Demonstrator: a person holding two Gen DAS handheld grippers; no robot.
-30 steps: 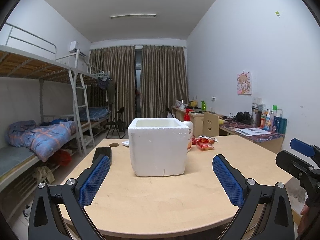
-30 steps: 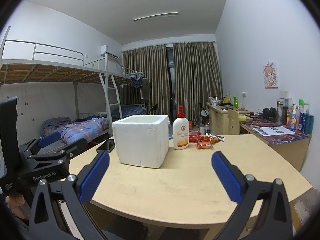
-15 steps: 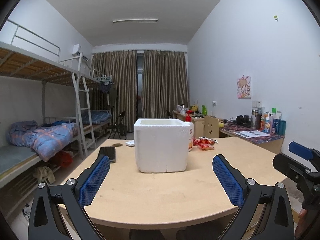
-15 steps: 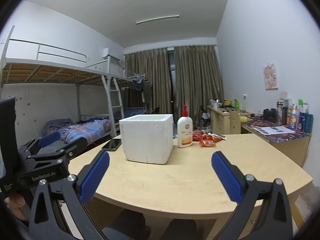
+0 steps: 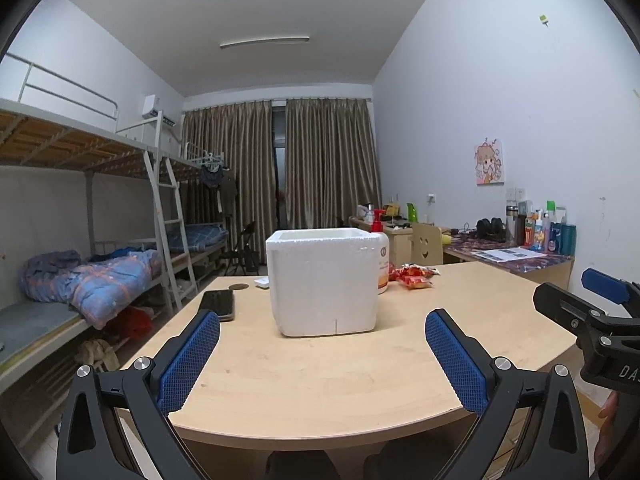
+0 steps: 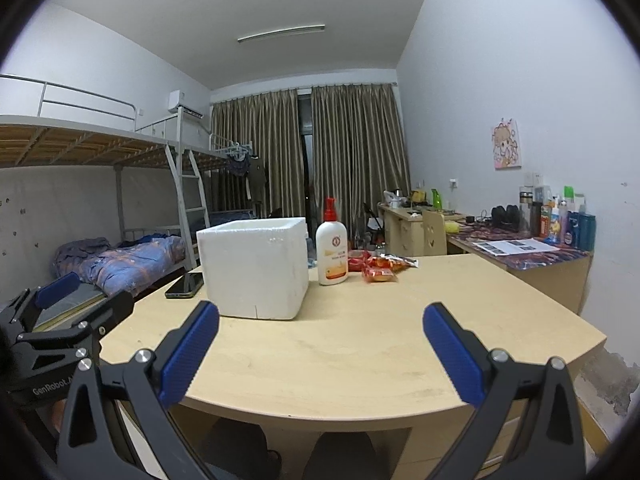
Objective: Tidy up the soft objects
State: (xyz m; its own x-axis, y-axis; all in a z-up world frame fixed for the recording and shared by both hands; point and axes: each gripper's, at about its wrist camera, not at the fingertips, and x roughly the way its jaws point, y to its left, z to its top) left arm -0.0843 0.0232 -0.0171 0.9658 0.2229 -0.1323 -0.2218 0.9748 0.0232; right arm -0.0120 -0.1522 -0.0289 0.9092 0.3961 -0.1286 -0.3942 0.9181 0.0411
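A white foam box point(image 5: 323, 282) point(image 6: 256, 267) stands open-topped in the middle of the wooden table point(image 5: 320, 376) point(image 6: 360, 352). Red snack packets point(image 5: 412, 275) point(image 6: 376, 266) lie behind it to the right, beside a white pump bottle point(image 6: 332, 248) point(image 5: 382, 258). My left gripper point(image 5: 322, 322) is open and empty, held off the table's near edge and facing the box. My right gripper point(image 6: 320, 314) is open and empty too, near the same edge. Each gripper shows at the side of the other's view.
A black phone point(image 5: 218, 305) point(image 6: 185, 285) lies left of the box. A bunk bed point(image 5: 80, 248) with a ladder fills the left side. Desks with bottles point(image 6: 560, 220) line the right wall. A person's knees show below the table edge.
Both grippers have drawn back from the table and dropped a little, so the box looks smaller and farther off. Both stayed open.
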